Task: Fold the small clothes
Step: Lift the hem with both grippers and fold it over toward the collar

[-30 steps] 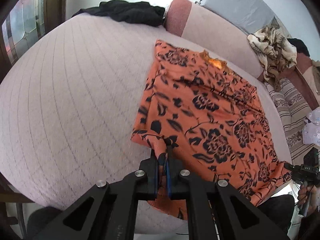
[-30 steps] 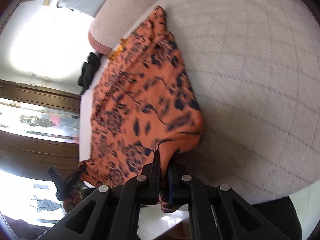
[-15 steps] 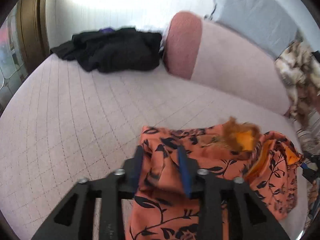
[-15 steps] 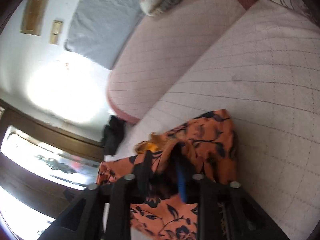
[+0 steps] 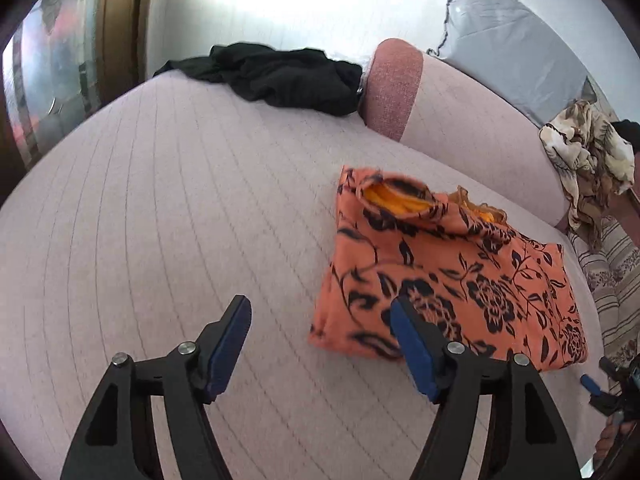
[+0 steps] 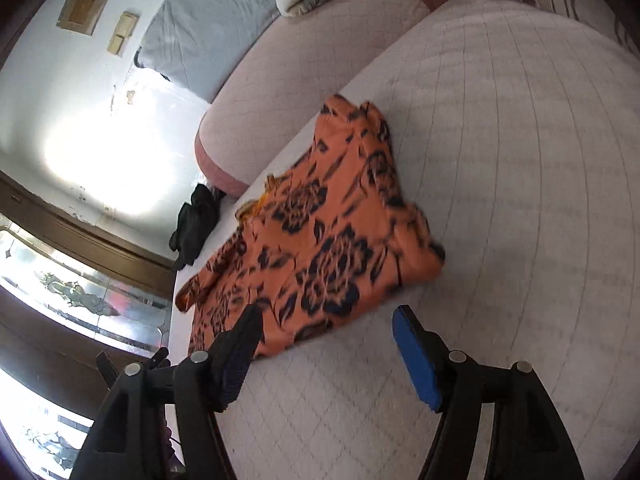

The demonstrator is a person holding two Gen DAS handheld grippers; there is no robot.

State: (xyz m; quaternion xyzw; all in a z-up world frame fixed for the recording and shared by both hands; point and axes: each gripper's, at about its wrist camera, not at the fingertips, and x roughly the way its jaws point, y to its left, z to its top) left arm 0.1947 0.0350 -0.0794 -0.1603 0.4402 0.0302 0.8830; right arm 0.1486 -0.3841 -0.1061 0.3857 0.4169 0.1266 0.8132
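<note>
orange garment (image 5: 448,276) lies folded on sofa seat (image 5: 180,220), near backrest. left gripper (image 5: 320,320) and right gripper (image 6: 326,322) jaws opening, nothing between. cloth light, soft, limp; judge best hold at folded edge corners, pinching all layers.

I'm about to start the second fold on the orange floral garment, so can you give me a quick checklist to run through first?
1. Left gripper free of cloth: ok, jaws opening, nothing between them.
2. Right gripper free of cloth: ok, jaws opening, empty.
3. Orange floral garment lying folded on the bed: ok.
4. Folded edges aligned: not ok, yellow lining shows at the far end.
5. Black clothing away from the garment: ok.
6. Underside layers smooth: cannot tell.
</note>
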